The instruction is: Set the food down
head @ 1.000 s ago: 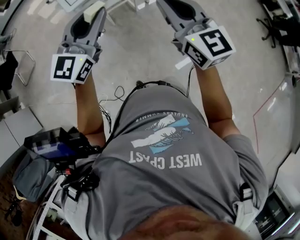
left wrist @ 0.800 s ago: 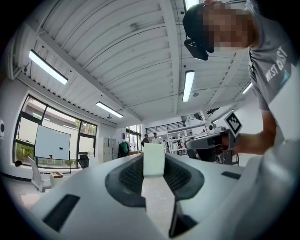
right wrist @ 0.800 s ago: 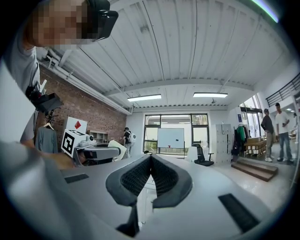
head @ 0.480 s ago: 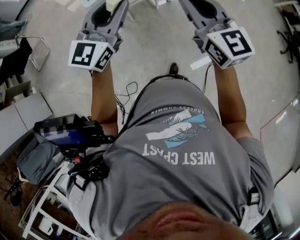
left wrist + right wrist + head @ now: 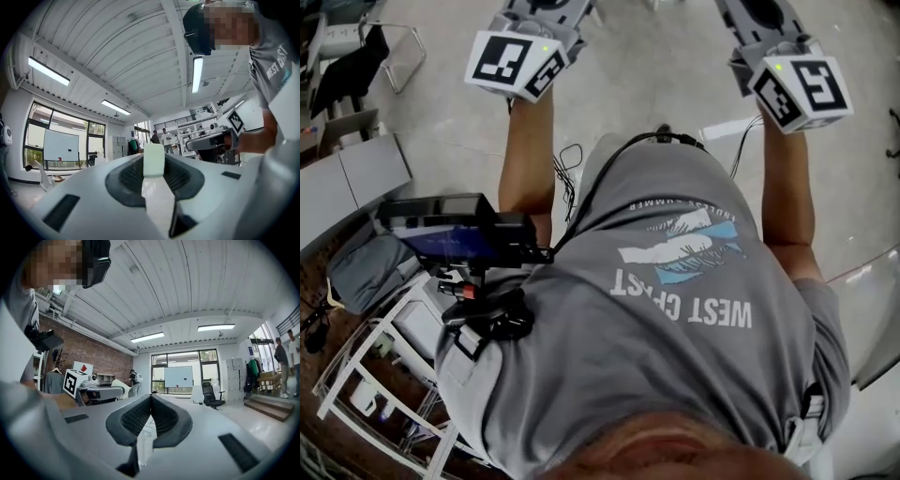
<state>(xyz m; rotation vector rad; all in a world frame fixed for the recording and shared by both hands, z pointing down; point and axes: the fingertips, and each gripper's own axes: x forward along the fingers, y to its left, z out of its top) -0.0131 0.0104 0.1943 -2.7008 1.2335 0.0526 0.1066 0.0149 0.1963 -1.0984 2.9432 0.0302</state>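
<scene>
In the left gripper view my left gripper (image 5: pixel 153 158) is shut on a pale green-white block of food (image 5: pixel 153 160), which stands upright between the jaws. The right gripper (image 5: pixel 150 398) has its jaws closed tip to tip with nothing between them. Both point out into the room at about chest height, well off the floor. In the head view only their marker cubes show, the left cube (image 5: pixel 517 62) and the right cube (image 5: pixel 802 88), with the jaws cut off by the top edge. Each gripper also appears in the other's view, the right gripper body (image 5: pixel 213 140) and the left gripper body (image 5: pixel 93 391).
Below me are a concrete floor (image 5: pixel 656 70) with a loose cable (image 5: pixel 567 164), a metal-frame chair (image 5: pixel 389 52), a grey cabinet (image 5: pixel 347 178) and a white rack (image 5: pixel 366 375). Across the room stand several people (image 5: pixel 165 138), a whiteboard (image 5: pixel 178 377), an office chair (image 5: pixel 209 398) and steps (image 5: pixel 269 408).
In the head view both grippers have moved up toward the frame's top edge, and their jaws have left the picture. The floor and furniture have shifted as the head view turned.
</scene>
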